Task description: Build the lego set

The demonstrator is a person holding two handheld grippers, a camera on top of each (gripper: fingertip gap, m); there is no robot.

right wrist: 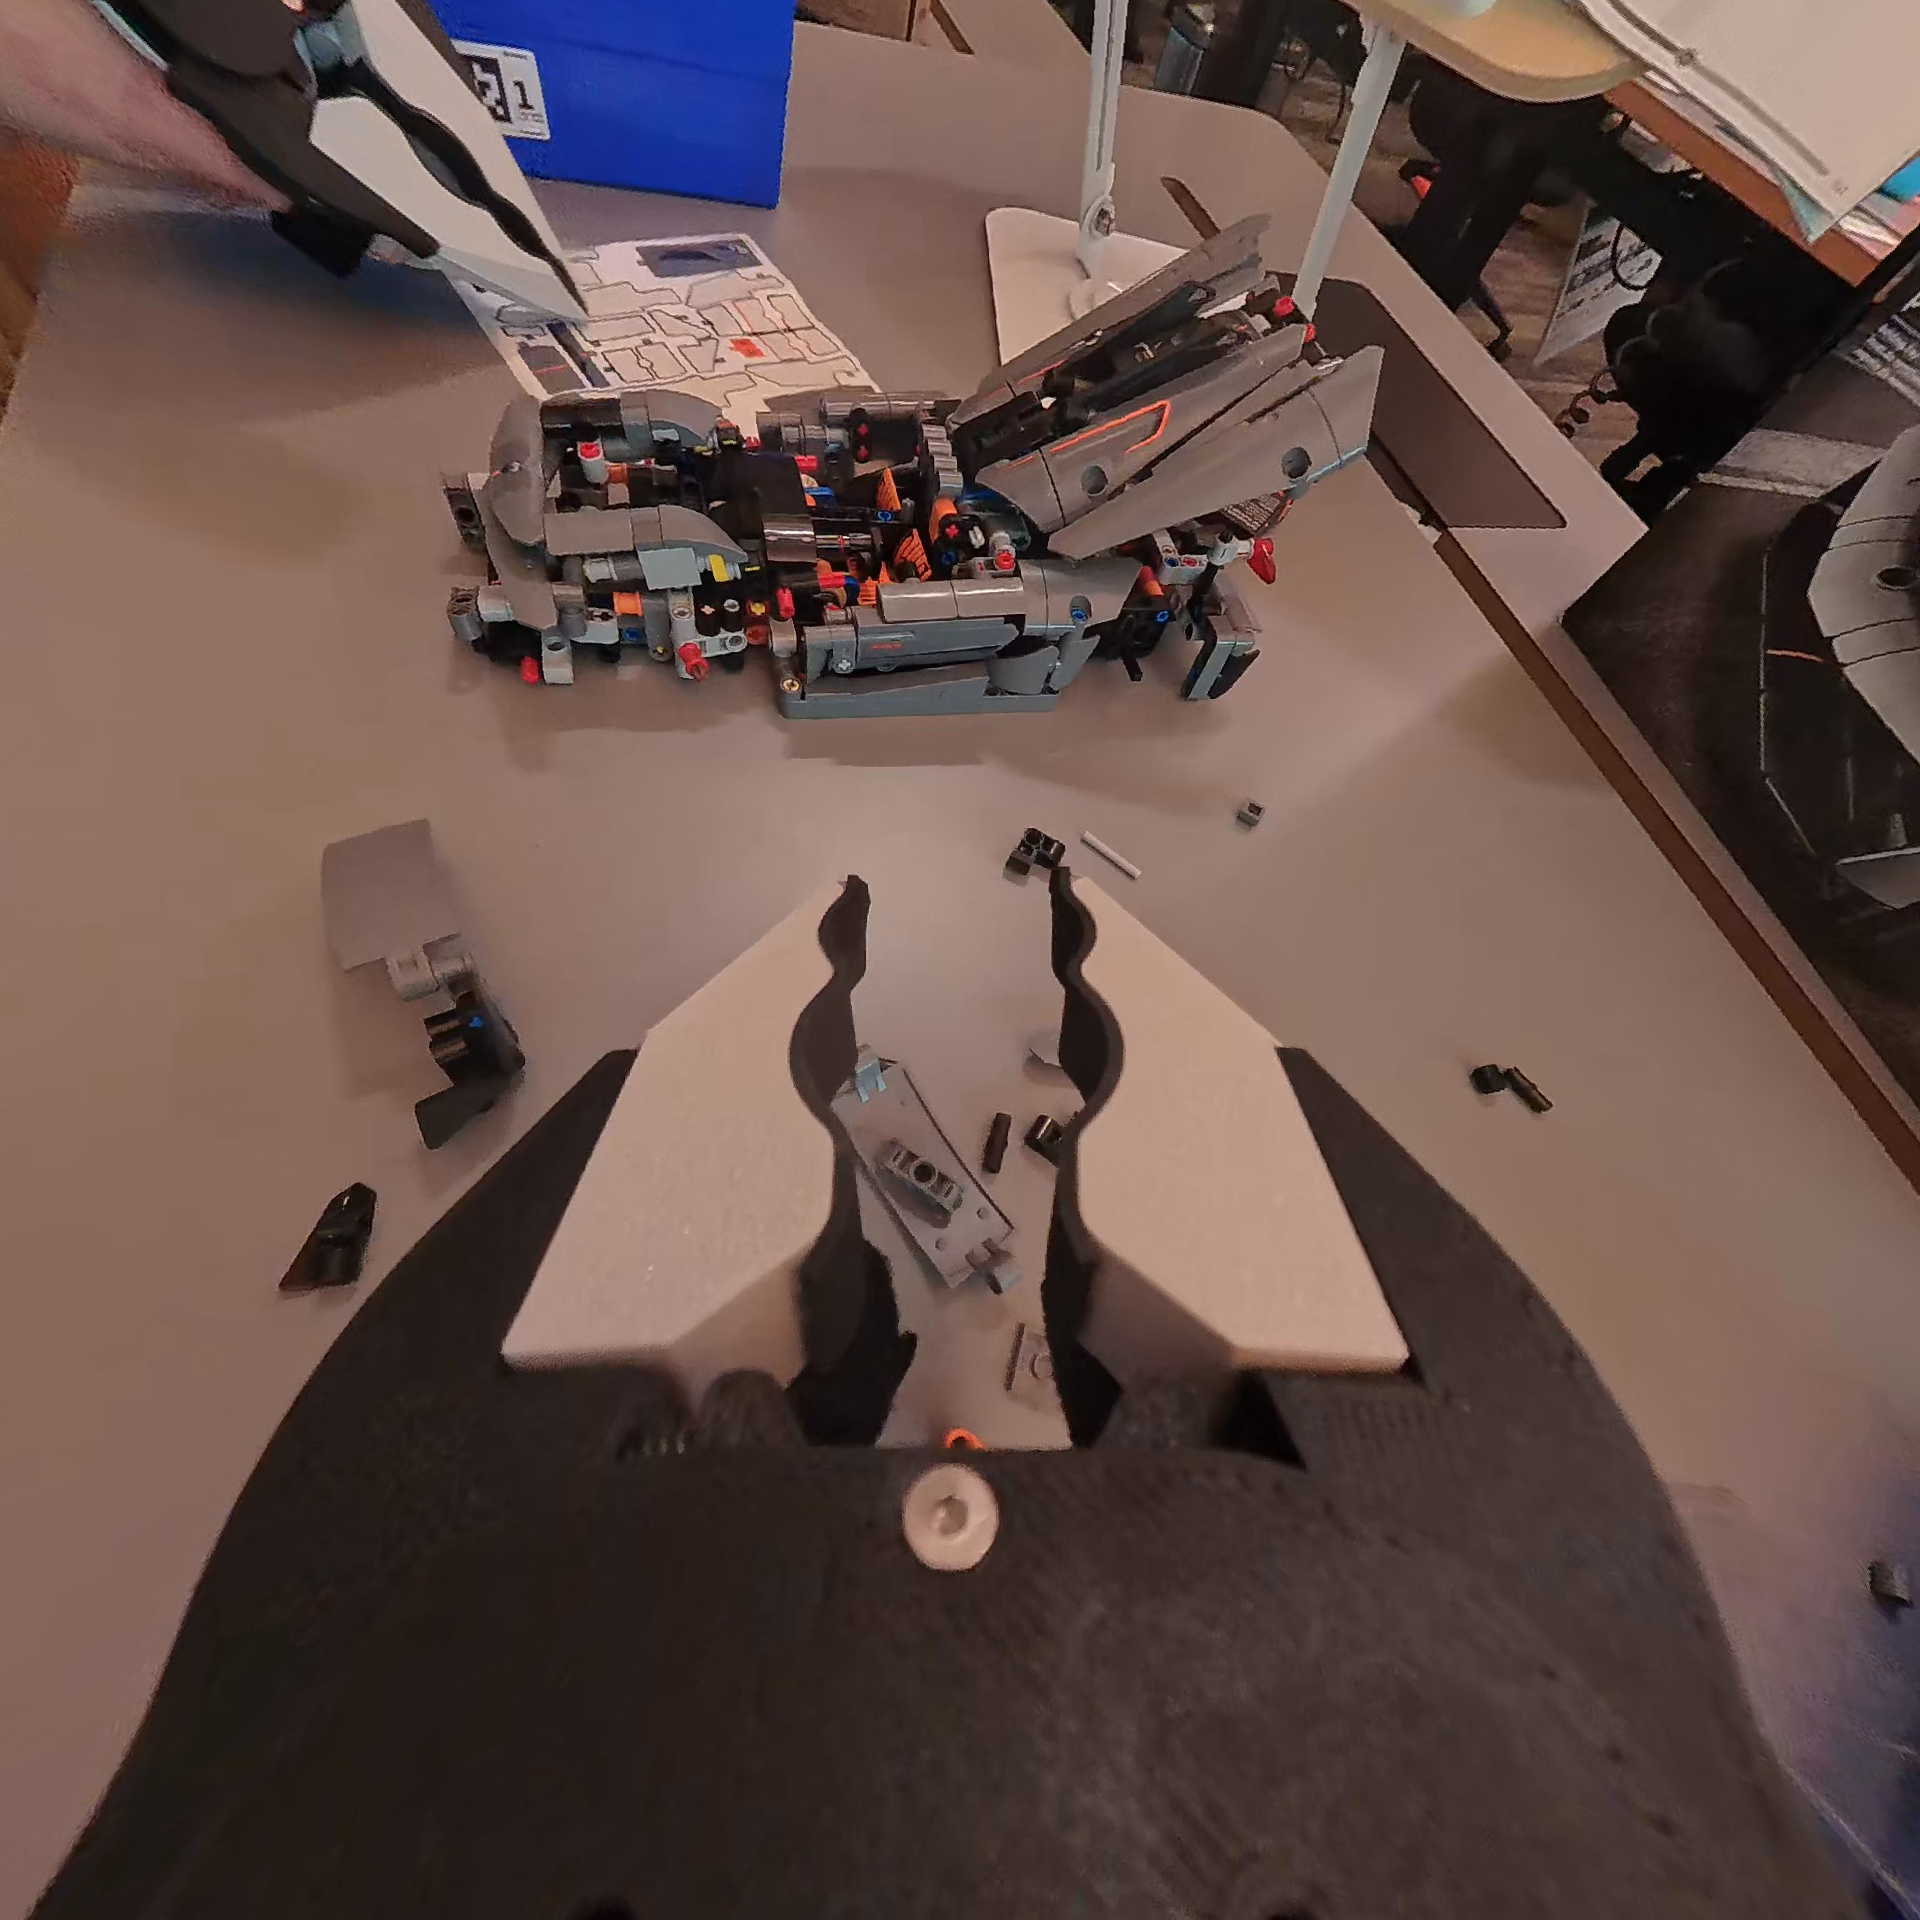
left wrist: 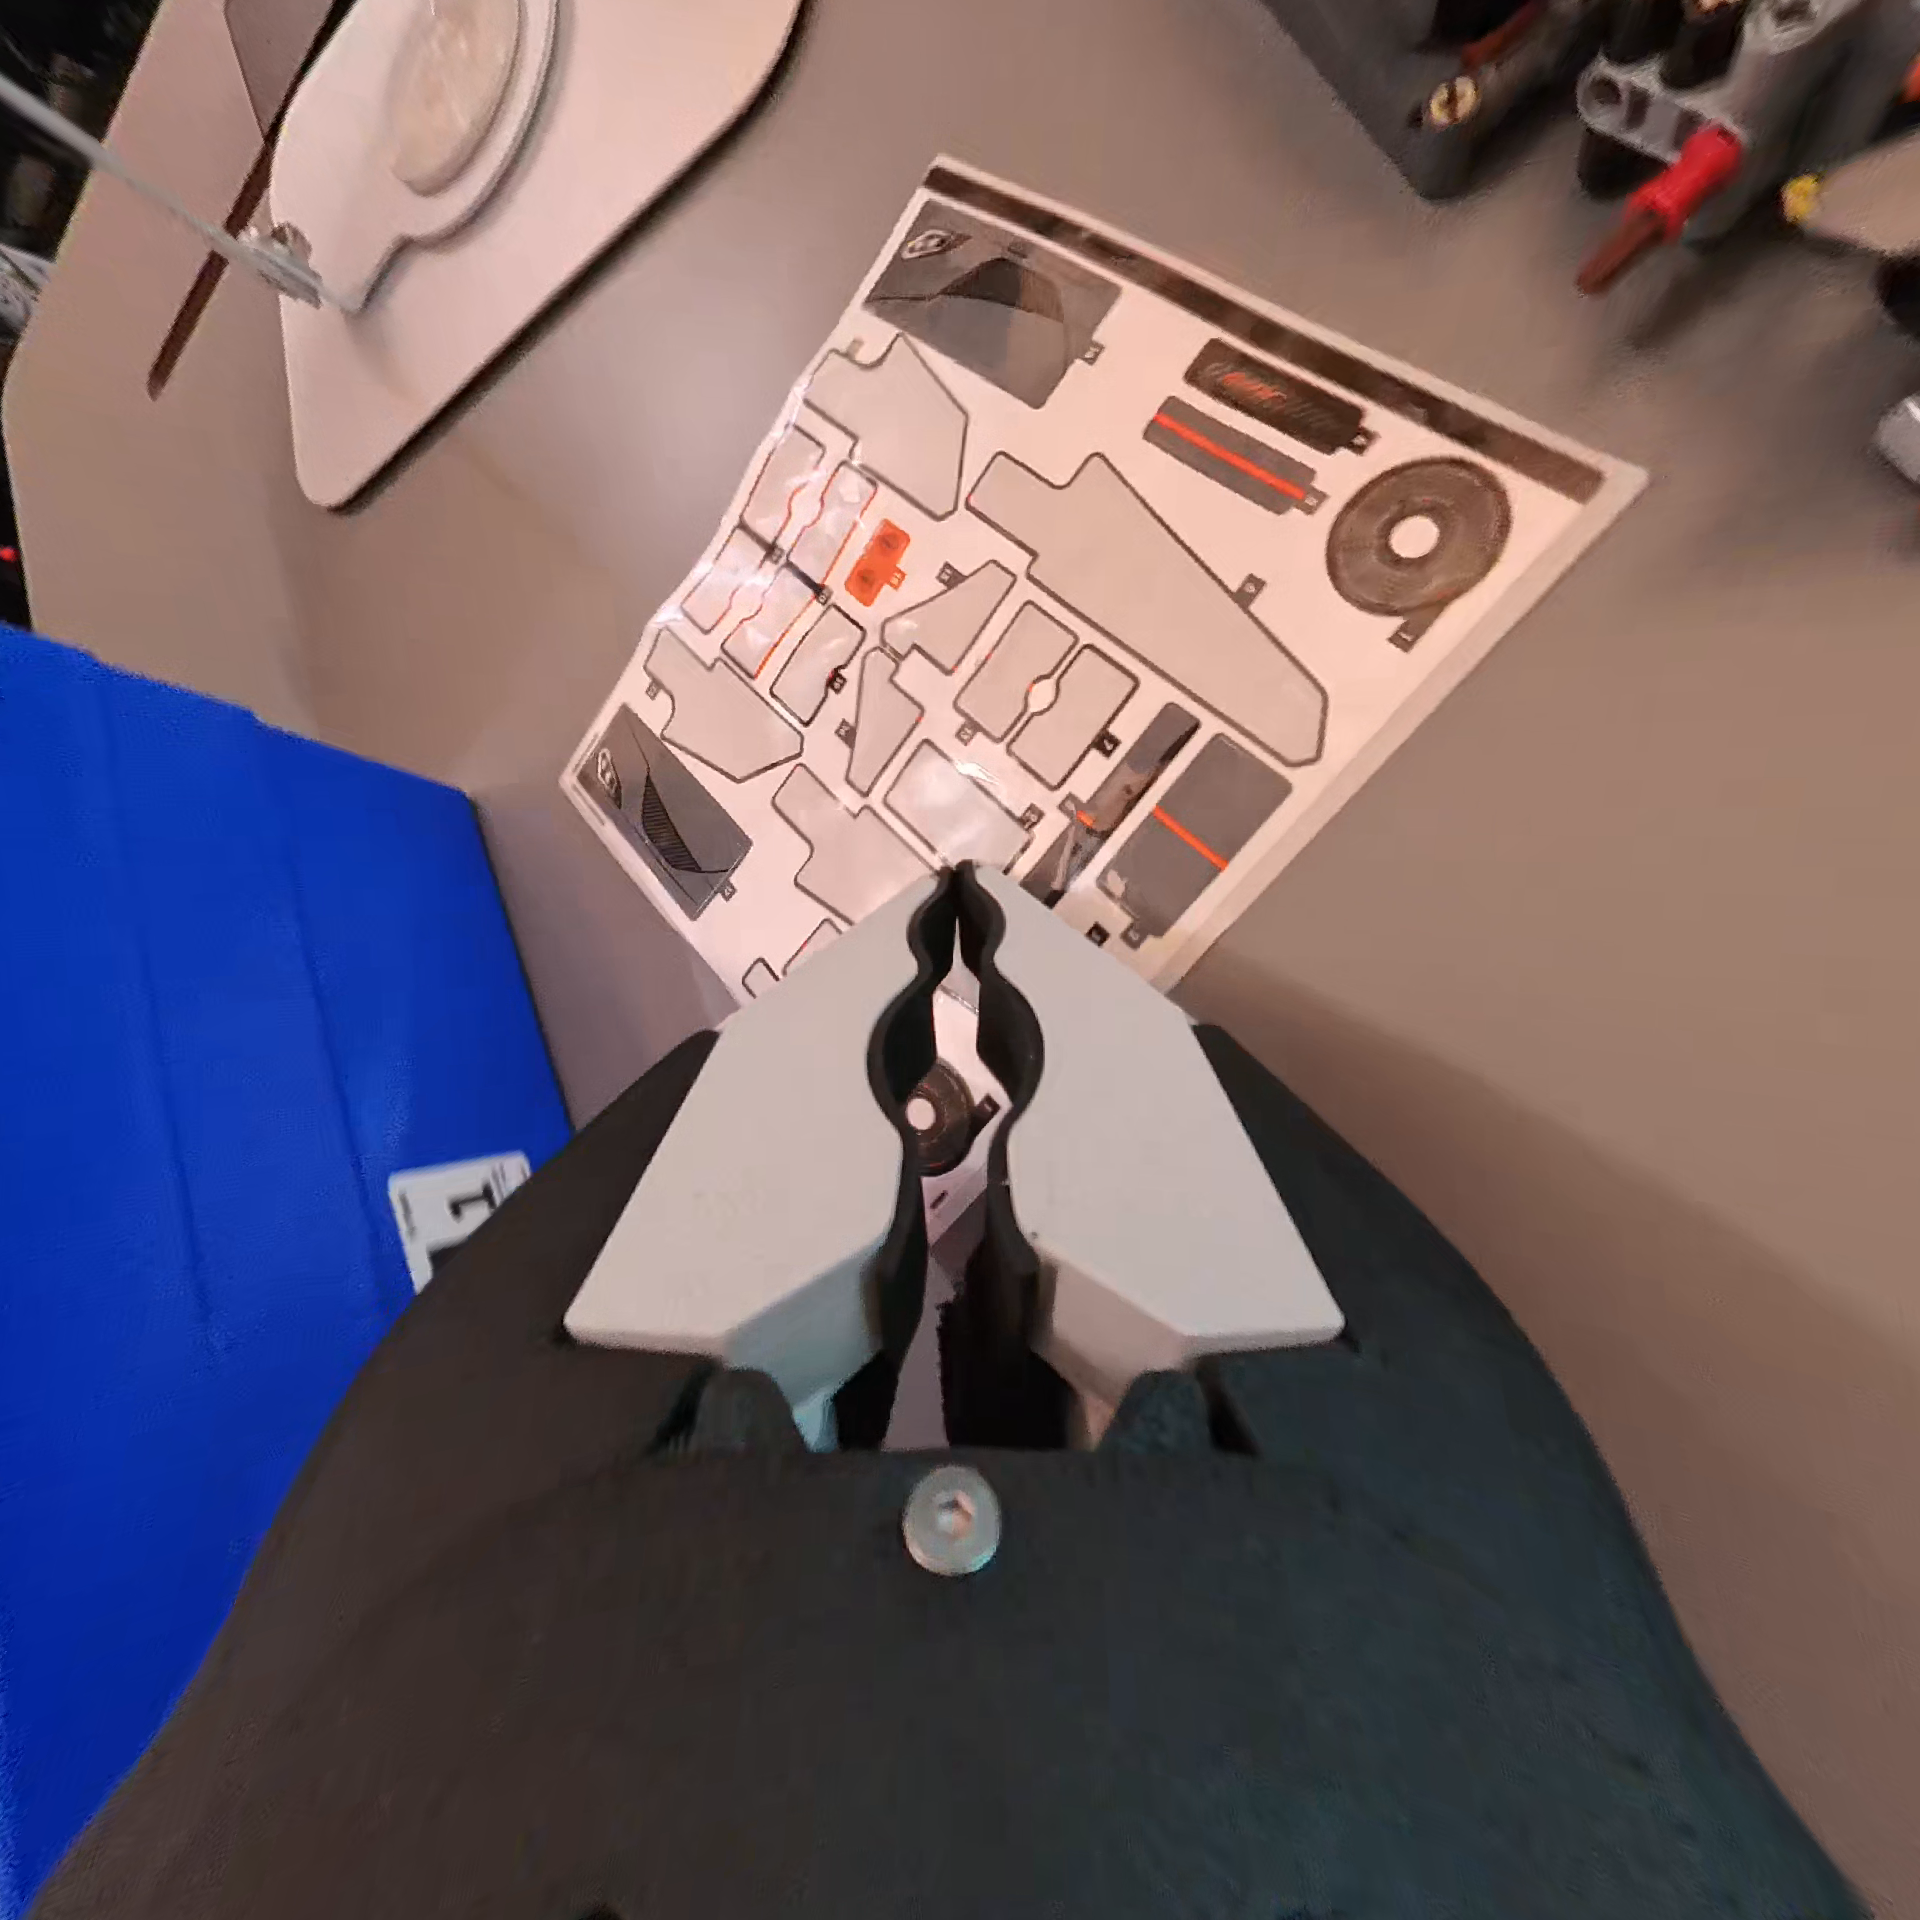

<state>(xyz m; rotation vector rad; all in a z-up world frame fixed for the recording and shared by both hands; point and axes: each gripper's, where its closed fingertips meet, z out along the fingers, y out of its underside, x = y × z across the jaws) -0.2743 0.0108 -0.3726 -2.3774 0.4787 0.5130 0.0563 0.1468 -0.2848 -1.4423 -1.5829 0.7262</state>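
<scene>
My left gripper [left wrist: 956,883] is shut, its tips low over the near edge of a white sticker sheet [left wrist: 1091,571] lying flat on the grey table. In the right wrist view the left gripper [right wrist: 577,307] points down onto the same sheet [right wrist: 707,322]. Whether it pinches a sticker I cannot tell. The half-built grey, black and orange lego car [right wrist: 883,520] stands mid-table, its rear panels raised. My right gripper [right wrist: 956,894] is open and empty above the table. A grey panel piece [right wrist: 925,1174] lies on the table between its fingers.
A grey panel assembly with black parts [right wrist: 405,935], a black wedge [right wrist: 332,1236], black connectors [right wrist: 1039,852] [right wrist: 1512,1086] and a grey pin [right wrist: 1110,855] lie loose. A blue box [right wrist: 644,94] and a white lamp base [right wrist: 1049,270] stand at the back. The table edge [right wrist: 1662,831] runs along the right. Tip to tip, the grippers are about 35 centimeters apart. My right gripper is the nearer one to the grey pin [right wrist: 1110,855]: about 12 centimeters, against 35 centimeters.
</scene>
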